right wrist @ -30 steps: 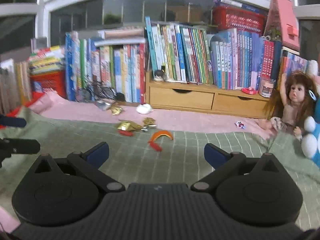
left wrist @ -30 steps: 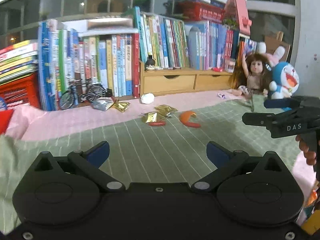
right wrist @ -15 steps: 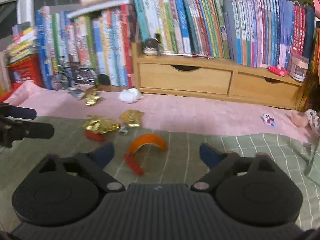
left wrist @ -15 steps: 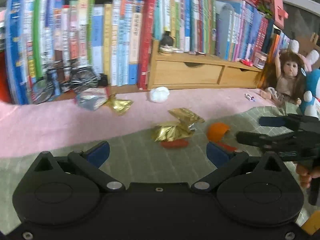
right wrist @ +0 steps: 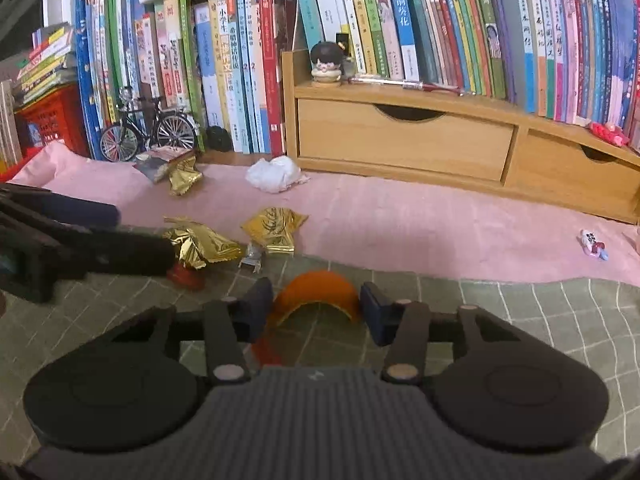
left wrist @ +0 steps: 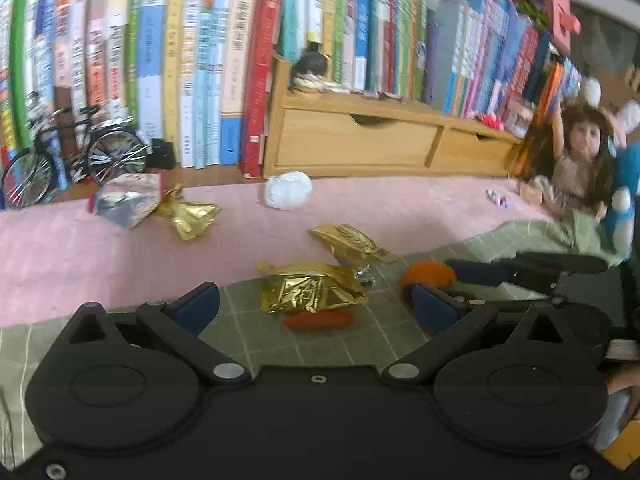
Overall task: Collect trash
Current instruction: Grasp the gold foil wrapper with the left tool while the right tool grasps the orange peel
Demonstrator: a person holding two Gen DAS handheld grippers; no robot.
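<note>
Peel (right wrist: 318,290), orange, lower centre of right view: arched between right gripper (right wrist: 316,312) jaws, which are closing to lift it; contact uncertain. Left gripper (left wrist: 316,304) gapes wide, empty, around gold wrapper (left wrist: 308,292). Beyond, tissue (right wrist: 274,174). Upper right, drawers (right wrist: 404,142) shut, contents unseen.

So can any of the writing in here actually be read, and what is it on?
"青铜葵花": on a blue-and-white book spine, as far as it can be made out.
"2": on each of two pale-blue spines.
All other book spines and the gold wrappers: print too small or blurred to read.
</note>
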